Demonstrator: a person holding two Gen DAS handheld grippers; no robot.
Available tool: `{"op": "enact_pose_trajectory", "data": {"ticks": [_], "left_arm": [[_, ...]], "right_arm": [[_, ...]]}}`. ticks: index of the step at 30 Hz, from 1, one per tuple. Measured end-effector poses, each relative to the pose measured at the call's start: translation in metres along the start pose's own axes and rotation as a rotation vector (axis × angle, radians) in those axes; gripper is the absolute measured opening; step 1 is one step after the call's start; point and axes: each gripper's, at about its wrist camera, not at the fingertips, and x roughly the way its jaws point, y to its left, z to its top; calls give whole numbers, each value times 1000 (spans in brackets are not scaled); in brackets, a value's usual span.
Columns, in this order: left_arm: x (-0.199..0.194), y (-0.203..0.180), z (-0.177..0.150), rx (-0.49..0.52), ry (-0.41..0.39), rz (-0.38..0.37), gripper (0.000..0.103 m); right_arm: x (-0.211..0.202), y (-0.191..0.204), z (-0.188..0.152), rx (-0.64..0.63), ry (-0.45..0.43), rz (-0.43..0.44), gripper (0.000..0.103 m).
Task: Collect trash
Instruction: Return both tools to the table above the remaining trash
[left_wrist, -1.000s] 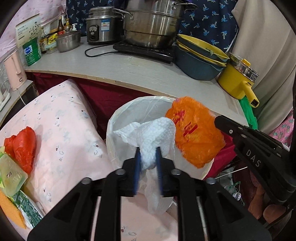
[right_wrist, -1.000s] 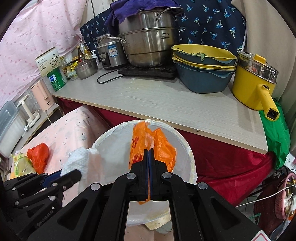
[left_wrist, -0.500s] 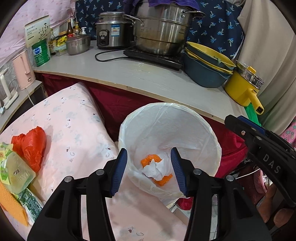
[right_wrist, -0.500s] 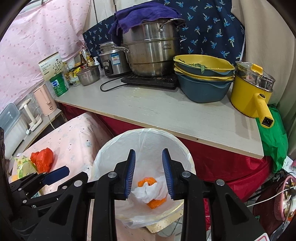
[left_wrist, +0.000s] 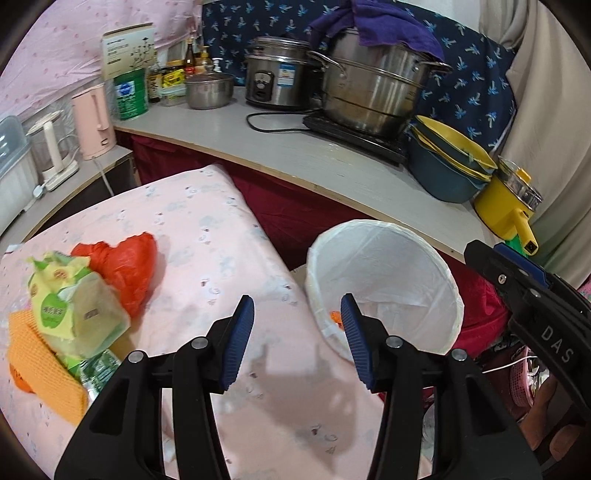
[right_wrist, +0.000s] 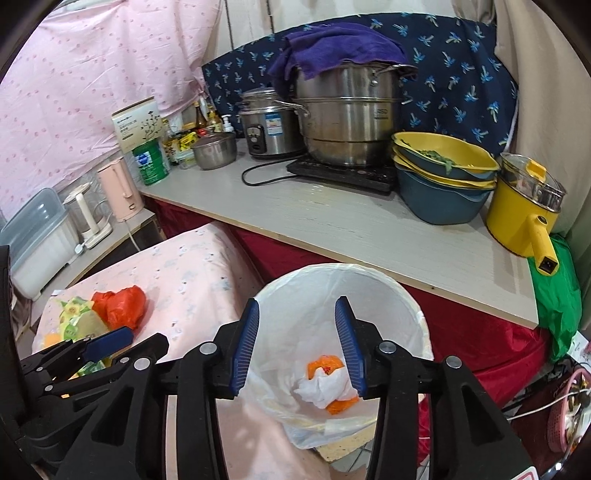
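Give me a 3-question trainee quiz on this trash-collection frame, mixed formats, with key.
1. True or false: both the left gripper and the right gripper are open.
2. What lies at the bottom of the lined trash bin?
A. a green tin
B. orange bag and white tissue
C. nothing
3. Fill in: the red plastic bag lies on the pink ____.

Key: 1 true; 2 B; 3 tablecloth.
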Motion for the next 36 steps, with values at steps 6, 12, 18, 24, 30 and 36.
{"op": "enact_pose_trajectory", "data": {"ticks": [6, 12, 18, 24, 30, 36], "left_arm": [[-19, 36, -9, -68, -7, 50, 51], [-37, 76, -22, -146, -15, 105, 52], [-54, 116, -36, -220, -20, 153, 52], [-69, 152, -51, -282, -24, 201, 52], [-79, 186, -70, -334, -18, 260, 55], [-88, 224, -89, -410, -16, 294, 64]], "right_arm": [[-9, 34, -1, -45, -9, 40, 49], [-17, 72, -4, -96, -12, 87, 51], [-21, 107, -11, -139, -3, 132, 51], [-25, 140, -18, -184, 7, 173, 51], [-25, 175, -29, -222, 25, 208, 51], [-16, 203, -41, -247, 56, 235, 53]]}}
